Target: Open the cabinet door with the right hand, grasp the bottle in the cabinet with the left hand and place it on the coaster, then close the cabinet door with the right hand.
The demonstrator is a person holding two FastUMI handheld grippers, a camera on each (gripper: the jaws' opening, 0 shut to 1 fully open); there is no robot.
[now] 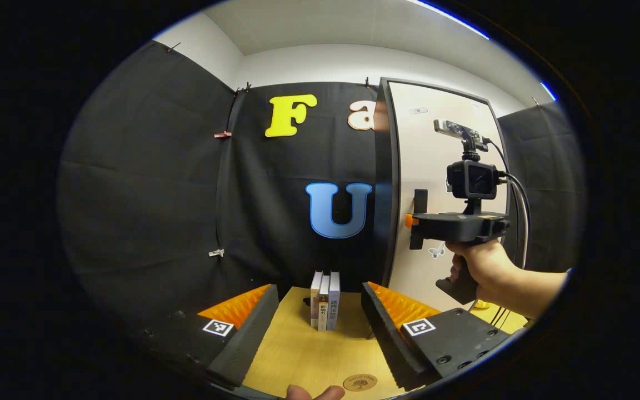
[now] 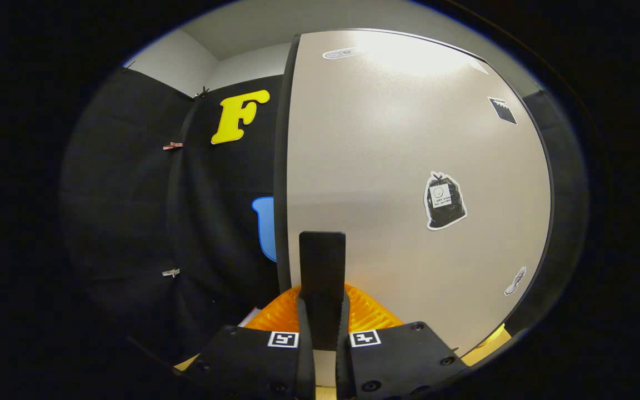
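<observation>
- The cabinet door (image 2: 409, 183) stands shut or nearly so; its pale face is toward us and carries a few stickers. The bottle sits behind it, so we cannot say where it stands inside the cabinet.
- The door handle (image 2: 323, 272) is a dark upright bar near the door's left edge. The right gripper (image 2: 323, 333) has its jaws closed on this bar, one finger pressing each side. We judge this grip is taken low on the bar so that a pull swings the door about the far hinge edge.
- In the left gripper view the right gripper (image 1: 417, 222) is held level at the handle by a hand (image 1: 484, 269), square to the door, which suits a straight pull.
- The coaster (image 1: 360, 382) lies on the wooden surface (image 1: 298, 344), close in front of the left gripper (image 1: 320, 328). We judge it is placed there so the bottle has a short path out of the cabinet.
- The left gripper's jaws stand wide open and hold nothing; it waits, aimed between booth wall and door, clear of the door's swing.
- Three books (image 1: 325, 300) stand upright on the surface just beside the door's edge, beyond the coaster.
- Stage, as we judge it: door opening is in hand; bottle not yet reached.
</observation>
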